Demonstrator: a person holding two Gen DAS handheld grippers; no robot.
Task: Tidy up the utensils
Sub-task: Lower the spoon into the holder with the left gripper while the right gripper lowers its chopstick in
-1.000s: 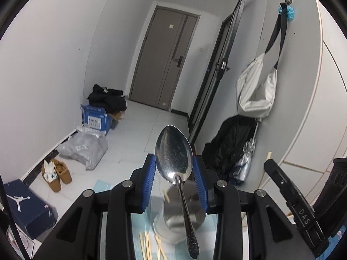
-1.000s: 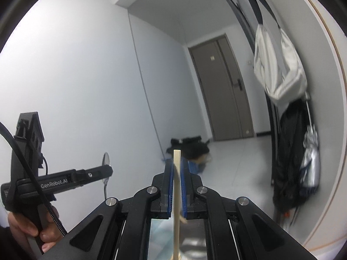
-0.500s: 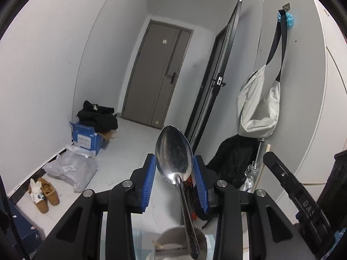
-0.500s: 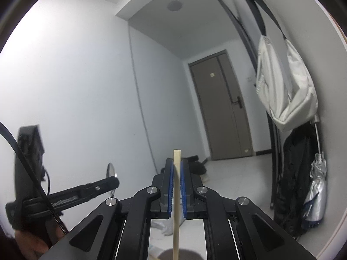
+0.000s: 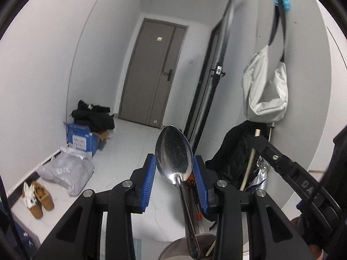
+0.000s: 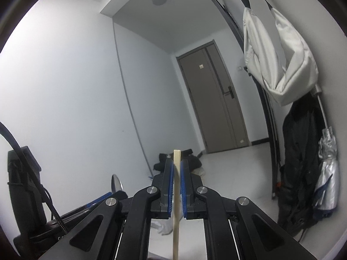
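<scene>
My left gripper (image 5: pixel 174 160) is shut on a metal spoon (image 5: pixel 173 149), its blue pads against the edges of the bowl, which points up. The spoon's handle hangs down into the mouth of a metal cup (image 5: pixel 171 247) at the bottom edge, where a chopstick tip also shows. My right gripper (image 6: pixel 176 164) is shut on a wooden chopstick (image 6: pixel 176 205) held upright. In the left wrist view, the right gripper (image 5: pixel 259 139) sits close on the right with its chopstick (image 5: pixel 249 164). In the right wrist view, the left gripper (image 6: pixel 117 192) and spoon (image 6: pixel 116 183) are low on the left.
On the floor at left lie brown shoes (image 5: pixel 38 199), a grey plastic bag (image 5: pixel 65 171) and a blue box (image 5: pixel 81 139) with dark clothes. A grey door (image 5: pixel 154 75) closes the hallway. A white bag (image 5: pixel 266 91), a dark jacket (image 5: pixel 232 158) and a silver umbrella (image 6: pixel 327 169) hang at right.
Both grippers have moved forward with their utensils. In the left wrist view the cup slid to the bottom edge and the table with loose chopsticks left view. The right gripper came closer to the left.
</scene>
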